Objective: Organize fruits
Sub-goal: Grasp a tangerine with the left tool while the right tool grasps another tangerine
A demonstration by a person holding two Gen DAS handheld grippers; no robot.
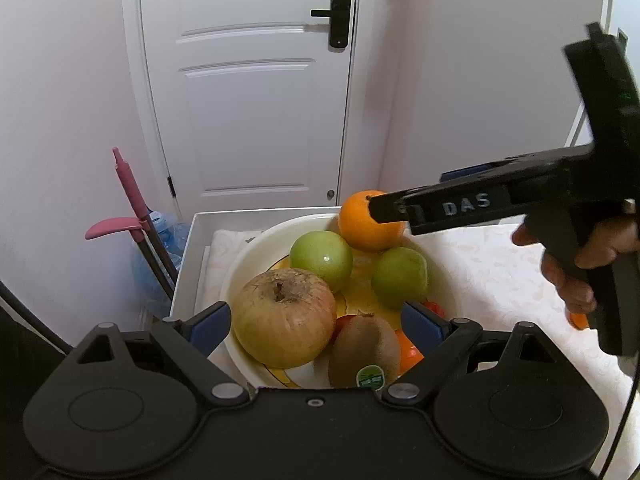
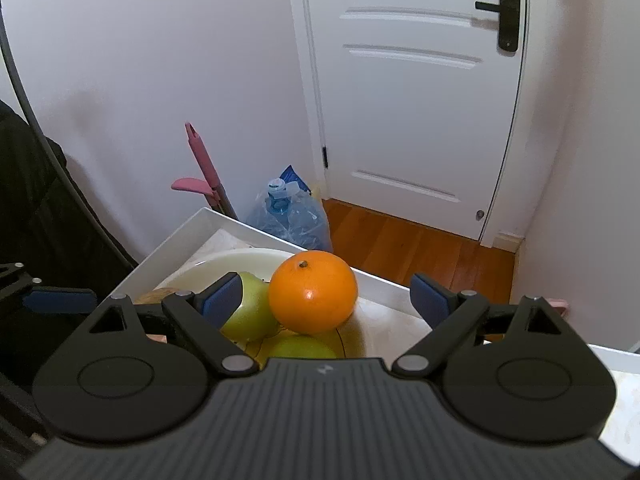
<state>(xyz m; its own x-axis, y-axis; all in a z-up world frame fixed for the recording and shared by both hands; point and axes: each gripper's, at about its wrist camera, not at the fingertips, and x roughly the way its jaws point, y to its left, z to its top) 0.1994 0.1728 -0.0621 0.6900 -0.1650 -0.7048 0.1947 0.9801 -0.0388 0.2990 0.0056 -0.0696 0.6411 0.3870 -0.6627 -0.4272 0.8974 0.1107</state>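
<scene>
A white bowl (image 1: pixel 256 248) holds an orange (image 1: pixel 366 222), two green apples (image 1: pixel 322 260) (image 1: pixel 400 278), a large brownish pear-like fruit (image 1: pixel 284 316), a kiwi (image 1: pixel 364 350) with a green sticker, and red-orange fruit beneath. My left gripper (image 1: pixel 318 322) is open just above the bowl's near side. My right gripper (image 2: pixel 332 300) is open with the orange (image 2: pixel 313 292) between its fingers, not pinched; the orange rests on the green apples (image 2: pixel 248 312). In the left wrist view the right gripper (image 1: pixel 390 210) reaches in from the right to the orange.
The bowl (image 2: pixel 224 264) sits in a white tray (image 1: pixel 188 252) on a cream tablecloth (image 1: pixel 500 276). Another orange fruit (image 1: pixel 578 320) lies by the person's hand. Beyond the table edge stand a pink mop handle (image 1: pixel 128 188), a water jug (image 2: pixel 288 216) and a white door (image 1: pixel 248 80).
</scene>
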